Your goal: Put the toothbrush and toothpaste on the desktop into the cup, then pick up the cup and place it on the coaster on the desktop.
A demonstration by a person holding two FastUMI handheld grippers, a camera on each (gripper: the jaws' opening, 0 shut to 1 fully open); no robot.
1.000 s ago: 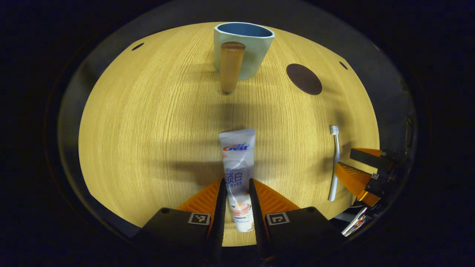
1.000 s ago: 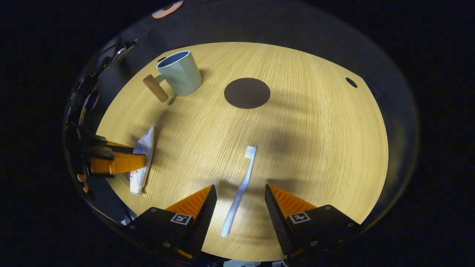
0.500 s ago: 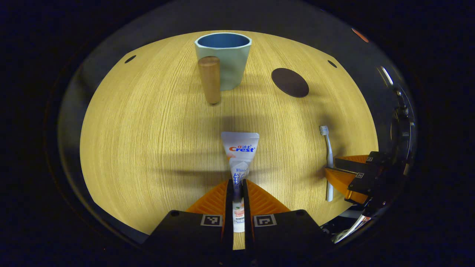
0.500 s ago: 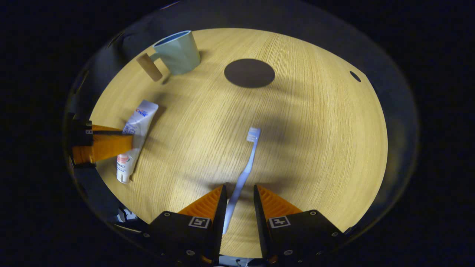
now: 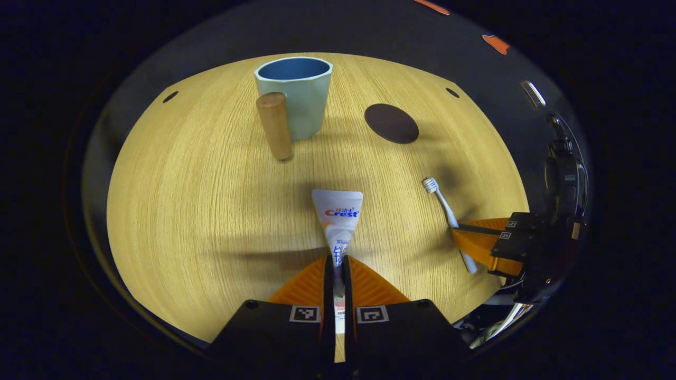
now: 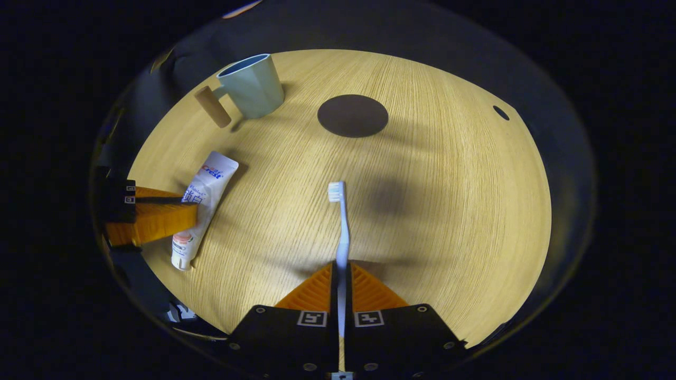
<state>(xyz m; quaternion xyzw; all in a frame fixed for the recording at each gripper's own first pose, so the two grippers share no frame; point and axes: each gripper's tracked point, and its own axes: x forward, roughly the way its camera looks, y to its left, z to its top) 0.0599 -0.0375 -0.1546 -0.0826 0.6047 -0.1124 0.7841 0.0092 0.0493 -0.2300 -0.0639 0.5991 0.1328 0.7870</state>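
Note:
My left gripper [image 5: 338, 262] is shut on the lower half of a white toothpaste tube [image 5: 338, 214], whose flat end points toward the cup. A pale green cup [image 5: 296, 97] with a blue inside and a wooden handle [image 5: 274, 125] stands upright at the far side of the table. My right gripper [image 6: 341, 270] is shut on the handle of a light blue toothbrush [image 6: 340, 224], bristles pointing away. The cup [image 6: 252, 84] is far left in the right gripper view, and the dark round coaster [image 6: 353, 115] lies beside it. The coaster [image 5: 391, 123] is right of the cup in the left gripper view.
The round wooden table [image 5: 211, 179] has small dark holes [image 5: 170, 96] near its far rim. The other gripper [image 5: 483, 244] with the toothbrush [image 5: 446, 211] sits at the right edge of the left gripper view; the left one [image 6: 153, 216] holds the tube [image 6: 203, 198] at the right gripper view's left edge.
Both grippers closed: the left squeezed tight on the toothpaste tube, the right went from open around the toothbrush handle to shut on it. The toothbrush turned straight along the right fingers.

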